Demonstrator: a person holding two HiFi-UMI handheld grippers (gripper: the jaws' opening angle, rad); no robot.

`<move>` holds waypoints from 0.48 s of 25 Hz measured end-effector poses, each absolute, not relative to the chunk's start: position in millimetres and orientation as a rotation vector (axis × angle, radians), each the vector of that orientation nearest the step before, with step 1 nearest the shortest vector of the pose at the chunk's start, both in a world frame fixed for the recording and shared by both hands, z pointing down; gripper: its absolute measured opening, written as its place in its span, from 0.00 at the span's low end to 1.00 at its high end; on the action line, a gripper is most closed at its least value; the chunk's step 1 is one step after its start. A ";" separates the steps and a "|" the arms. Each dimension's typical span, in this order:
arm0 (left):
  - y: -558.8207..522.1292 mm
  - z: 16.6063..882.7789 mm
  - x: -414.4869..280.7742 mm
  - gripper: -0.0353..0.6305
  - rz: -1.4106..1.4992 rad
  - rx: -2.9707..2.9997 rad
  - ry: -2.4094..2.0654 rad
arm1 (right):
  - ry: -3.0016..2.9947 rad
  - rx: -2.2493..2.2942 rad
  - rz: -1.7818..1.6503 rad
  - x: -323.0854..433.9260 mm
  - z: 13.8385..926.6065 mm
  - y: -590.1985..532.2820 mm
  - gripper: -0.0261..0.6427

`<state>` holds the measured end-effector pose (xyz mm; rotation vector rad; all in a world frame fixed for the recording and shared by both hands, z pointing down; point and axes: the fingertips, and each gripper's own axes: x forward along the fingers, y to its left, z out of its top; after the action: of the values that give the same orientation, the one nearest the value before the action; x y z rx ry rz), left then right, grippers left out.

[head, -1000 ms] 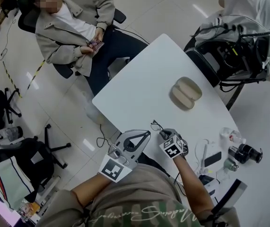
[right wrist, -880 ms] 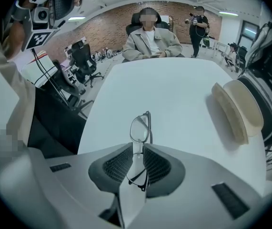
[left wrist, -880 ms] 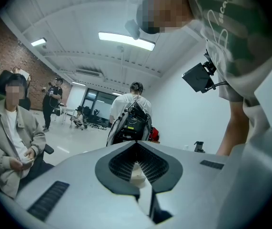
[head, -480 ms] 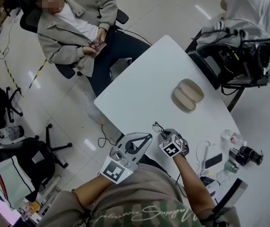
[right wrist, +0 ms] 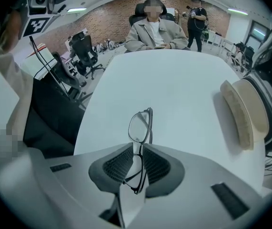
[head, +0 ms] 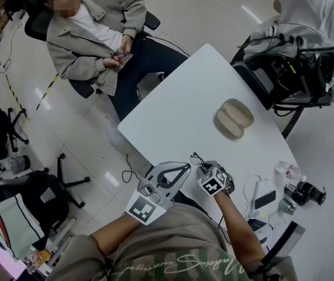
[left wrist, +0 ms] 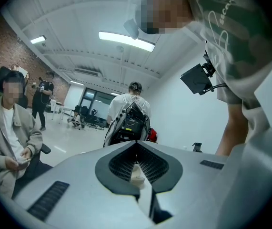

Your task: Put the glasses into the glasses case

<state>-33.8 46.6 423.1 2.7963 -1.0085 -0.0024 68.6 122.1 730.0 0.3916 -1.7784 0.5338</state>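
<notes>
- White desk, rounded corners.
- Seated person, beige jacket, holding sth small.
- Black gear w/ cables beside desk, far right.
- Phone and black cylinder on desk, near right.

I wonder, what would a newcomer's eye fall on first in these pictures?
Most likely the glasses, pinched in the right tongs at the near edge of the white table. Next comes the beige glasses case, lying apparently open farther out on the table, well apart from them. The left tongs are shut on nothing, beside the right ones.
</notes>
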 end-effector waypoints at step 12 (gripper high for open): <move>49.3 425.3 -44.4 0.06 0.002 2.778 -1.062 | -1.782 0.351 0.568 66.5 736.5 120.4 0.14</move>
<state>-44.4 49.3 425.3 2.7777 -1.0623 0.0022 66.5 120.4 736.5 0.3508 -1.7821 0.5684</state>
